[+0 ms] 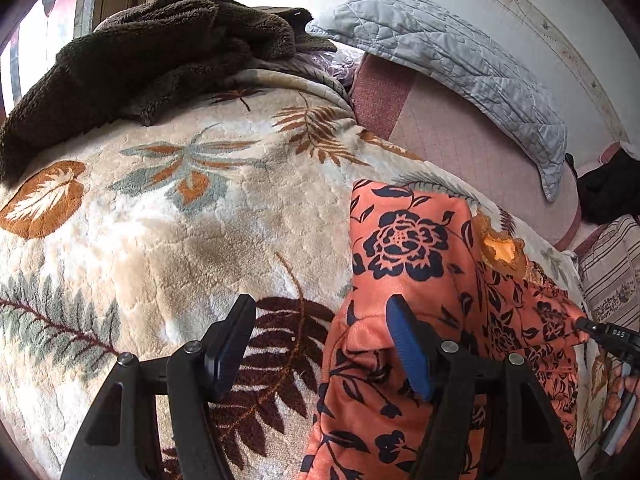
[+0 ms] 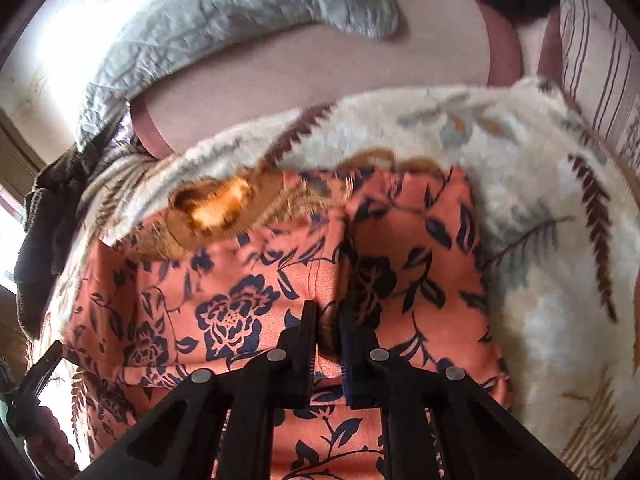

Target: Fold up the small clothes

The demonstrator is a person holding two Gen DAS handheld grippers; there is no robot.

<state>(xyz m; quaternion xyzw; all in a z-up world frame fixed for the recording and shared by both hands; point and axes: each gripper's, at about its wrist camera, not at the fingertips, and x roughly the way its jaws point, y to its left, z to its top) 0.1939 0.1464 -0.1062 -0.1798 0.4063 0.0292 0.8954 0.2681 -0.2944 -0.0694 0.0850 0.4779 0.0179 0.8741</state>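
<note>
Looking through the left wrist view, your left gripper (image 1: 320,344) hangs spread and empty over the edge of the orange floral garment (image 1: 404,248), which lies on the plush leaf-patterned blanket (image 1: 160,200). In the right wrist view, your right gripper (image 2: 326,316) is pressed together, seemingly pinching a fold of that thin, supple cloth, though blur hides the contact. You're mid-fold; next, carry that pinched edge across.

Left tool (image 1: 320,340) is angled downward with its jaws spread wide, nothing pinched between the blue pads. Right tool (image 2: 326,320) also tilts down, jaws squeezed nearly together on a fold of fabric. A hand (image 1: 620,404) grips the right tool's handle.
</note>
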